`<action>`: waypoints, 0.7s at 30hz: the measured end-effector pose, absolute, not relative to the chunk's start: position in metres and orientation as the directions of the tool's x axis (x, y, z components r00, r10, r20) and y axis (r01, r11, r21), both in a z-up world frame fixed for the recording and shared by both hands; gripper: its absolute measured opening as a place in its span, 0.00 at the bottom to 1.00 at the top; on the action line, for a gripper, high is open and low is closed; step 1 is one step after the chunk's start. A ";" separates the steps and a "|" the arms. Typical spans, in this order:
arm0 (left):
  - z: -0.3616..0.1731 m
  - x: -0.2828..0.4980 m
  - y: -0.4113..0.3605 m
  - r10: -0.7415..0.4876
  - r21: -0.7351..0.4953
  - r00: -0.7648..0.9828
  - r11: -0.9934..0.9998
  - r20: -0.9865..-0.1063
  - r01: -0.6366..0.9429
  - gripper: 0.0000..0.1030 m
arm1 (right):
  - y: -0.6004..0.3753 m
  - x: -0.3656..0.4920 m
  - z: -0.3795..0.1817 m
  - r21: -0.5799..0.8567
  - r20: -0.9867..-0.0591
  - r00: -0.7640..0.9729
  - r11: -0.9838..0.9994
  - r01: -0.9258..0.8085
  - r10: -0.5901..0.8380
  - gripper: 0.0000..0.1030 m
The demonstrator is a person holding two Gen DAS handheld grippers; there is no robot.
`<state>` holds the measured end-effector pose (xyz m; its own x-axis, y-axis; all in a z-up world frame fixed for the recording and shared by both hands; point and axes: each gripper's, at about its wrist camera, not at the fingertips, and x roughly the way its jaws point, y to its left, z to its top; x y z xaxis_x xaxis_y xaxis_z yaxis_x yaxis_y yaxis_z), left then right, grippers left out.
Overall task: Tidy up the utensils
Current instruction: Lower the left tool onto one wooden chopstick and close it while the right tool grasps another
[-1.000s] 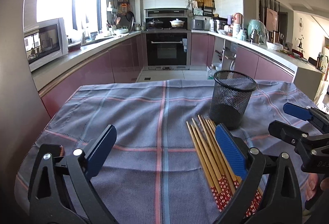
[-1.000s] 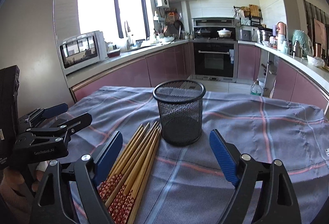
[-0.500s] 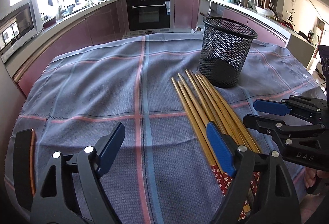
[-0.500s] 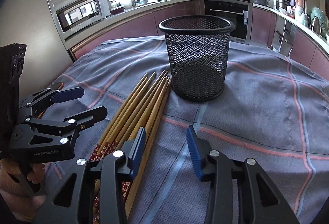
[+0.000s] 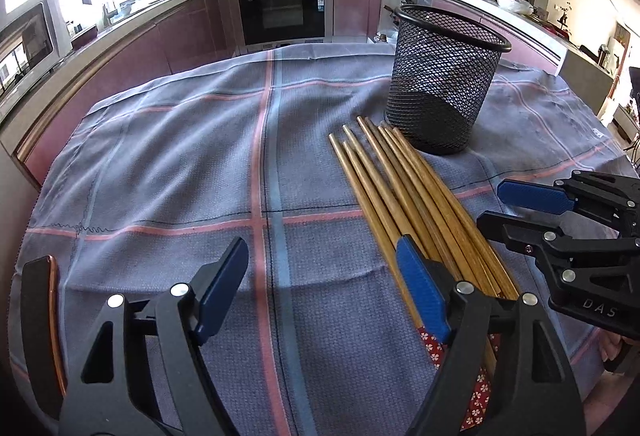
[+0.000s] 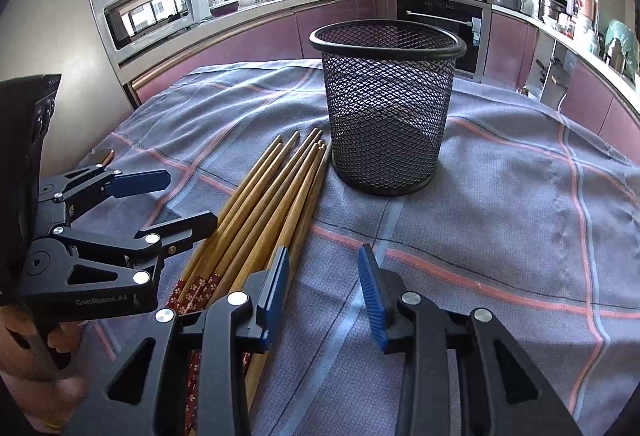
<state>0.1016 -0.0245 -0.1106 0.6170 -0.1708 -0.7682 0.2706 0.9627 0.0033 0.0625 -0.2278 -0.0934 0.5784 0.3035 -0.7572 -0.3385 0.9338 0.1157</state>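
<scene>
Bundle of wooden chopsticks [image 6: 276,204] lies flat on the cloth-covered worktop [image 5: 160,164], long axis running from the near edge toward the far edge, tapered tips just beside the base of the black mesh holder [image 6: 386,108], patterned red ends toward the near edge. No chopstick is in the holder that I can see. Right gripper [image 6: 324,288] is nearest: fingers spread, empty, left finger [image 6: 274,286] over the outermost stick of the bundle, the gap sitting just right of it. Left gripper [image 5: 320,288] also spread and empty, its right finger [image 5: 418,290] over the bundle's other flank. Next grasp probably needs the right fingers shifted slightly left to straddle a stick across its axis.
</scene>
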 end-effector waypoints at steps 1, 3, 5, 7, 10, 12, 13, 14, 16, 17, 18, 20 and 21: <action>-0.111 0.103 -0.026 -0.170 0.007 0.617 0.962 -0.769 0.274 0.73 | -0.225 0.063 -0.094 0.108 -0.758 0.580 0.934 -0.340 0.298 0.34; -0.111 0.105 -0.027 -0.164 0.016 0.617 0.961 -0.770 0.275 0.72 | -0.225 0.064 -0.094 0.097 -0.760 0.580 0.934 -0.343 0.292 0.33; -0.113 0.106 -0.026 -0.161 0.015 0.610 0.962 -0.776 0.273 0.70 | -0.224 0.065 -0.094 0.085 -0.763 0.581 0.935 -0.344 0.283 0.33; -0.115 0.108 -0.025 -0.167 0.004 0.594 0.961 -0.787 0.275 0.69 | -0.223 0.065 -0.093 0.067 -0.767 0.582 0.936 -0.344 0.269 0.34; -0.115 0.108 -0.025 -0.170 0.005 0.592 0.960 -0.788 0.281 0.66 | -0.222 0.065 -0.092 0.070 -0.774 0.570 0.932 -0.356 0.276 0.33; -0.115 0.108 -0.026 -0.169 0.012 0.592 0.957 -0.788 0.289 0.66 | -0.221 0.065 -0.093 0.063 -0.775 0.570 0.931 -0.360 0.273 0.33; -0.115 0.109 -0.026 -0.169 0.013 0.591 0.957 -0.789 0.291 0.66 | -0.220 0.066 -0.093 0.058 -0.775 0.571 0.930 -0.363 0.271 0.33; -0.115 0.109 -0.026 -0.172 0.011 0.590 0.956 -0.789 0.294 0.65 | -0.220 0.066 -0.092 0.053 -0.776 0.571 0.930 -0.364 0.268 0.33; -0.115 0.110 -0.024 -0.179 0.006 0.587 0.954 -0.789 0.299 0.62 | -0.218 0.067 -0.093 0.056 -0.777 0.567 0.927 -0.370 0.273 0.33; -0.115 0.110 -0.022 -0.181 0.005 0.587 0.954 -0.789 0.301 0.60 | -0.217 0.068 -0.093 0.055 -0.779 0.564 0.926 -0.372 0.273 0.33; -0.115 0.110 -0.021 -0.184 0.003 0.586 0.953 -0.789 0.304 0.58 | -0.215 0.069 -0.094 0.055 -0.782 0.560 0.924 -0.378 0.275 0.33; -0.114 0.111 -0.019 -0.193 -0.005 0.582 0.951 -0.790 0.309 0.55 | -0.209 0.071 -0.099 0.037 -0.795 0.547 0.922 -0.387 0.262 0.34; -0.114 0.111 -0.018 -0.196 -0.008 0.581 0.951 -0.790 0.310 0.53 | -0.207 0.070 -0.099 0.021 -0.789 0.560 0.923 -0.384 0.251 0.34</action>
